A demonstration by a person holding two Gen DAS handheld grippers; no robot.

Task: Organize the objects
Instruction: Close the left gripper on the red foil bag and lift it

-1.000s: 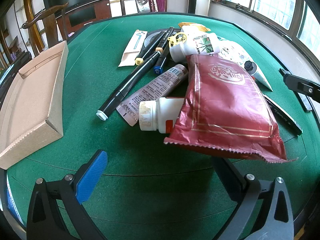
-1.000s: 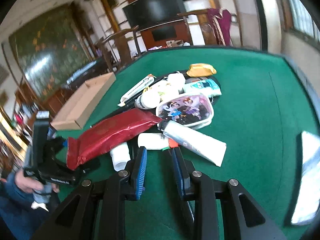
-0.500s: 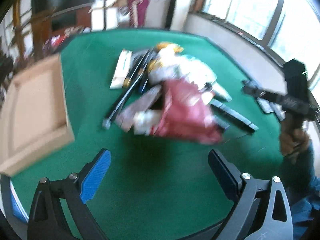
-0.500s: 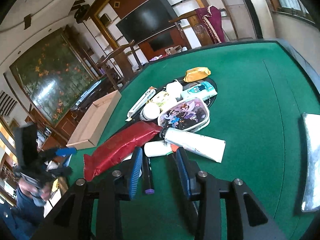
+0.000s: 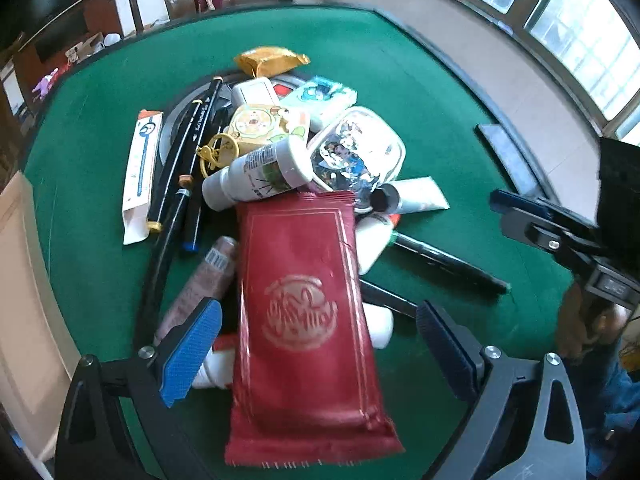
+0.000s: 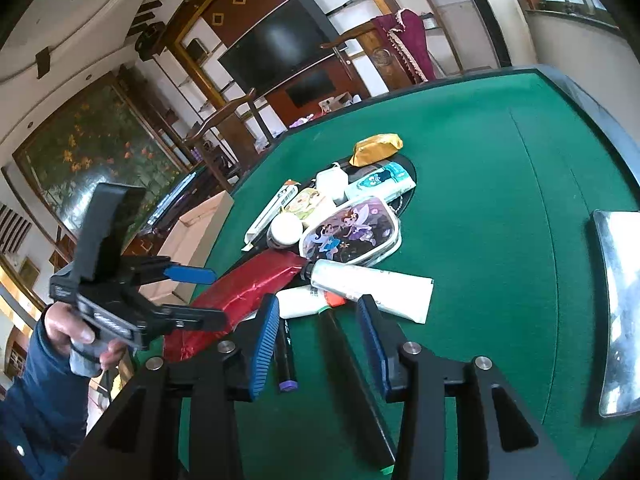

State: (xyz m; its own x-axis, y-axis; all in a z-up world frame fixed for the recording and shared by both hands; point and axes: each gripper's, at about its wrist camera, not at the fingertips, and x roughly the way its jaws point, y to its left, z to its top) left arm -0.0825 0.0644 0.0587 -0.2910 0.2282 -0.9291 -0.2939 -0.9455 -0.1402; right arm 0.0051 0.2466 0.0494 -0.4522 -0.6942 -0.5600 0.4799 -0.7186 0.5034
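From my left claw [image 5: 316,344] I look steeply down on the heap: its jaws stand wide, blue pads to either side of the red foil pouch [image 5: 304,320] without pressing it, so it holds nothing. The pouch lies lengthwise on top of the pile, covering part of a white bottle [image 5: 216,364] and lying beside a brownish tube [image 5: 200,280]. My right claw [image 6: 318,342] is opening, its pads apart and clear of everything; between them on the green table [image 6: 500,184] lie a black marker with a purple cap [image 6: 286,360] and a second black pen [image 6: 352,376], neither gripped. Just past those pads sit a small white bottle with an orange band [image 6: 308,300] and a white tube [image 6: 372,286] lying across it. Further on comes the cartoon-printed pouch [image 6: 352,228], a white lotion bottle [image 5: 260,170] leaning on it, then a yellow cartoon keychain case [image 5: 268,128], a tissue pack [image 5: 324,98] and black markers [image 5: 188,148] beside a narrow white packet [image 5: 140,172]. At the far end of the pile rests a gold wrapper [image 5: 270,60]. A cardboard box [image 6: 192,236] sits at the left edge of the table, well apart from the pile, and a shiny metal tray [image 6: 618,304] lies off to the right.
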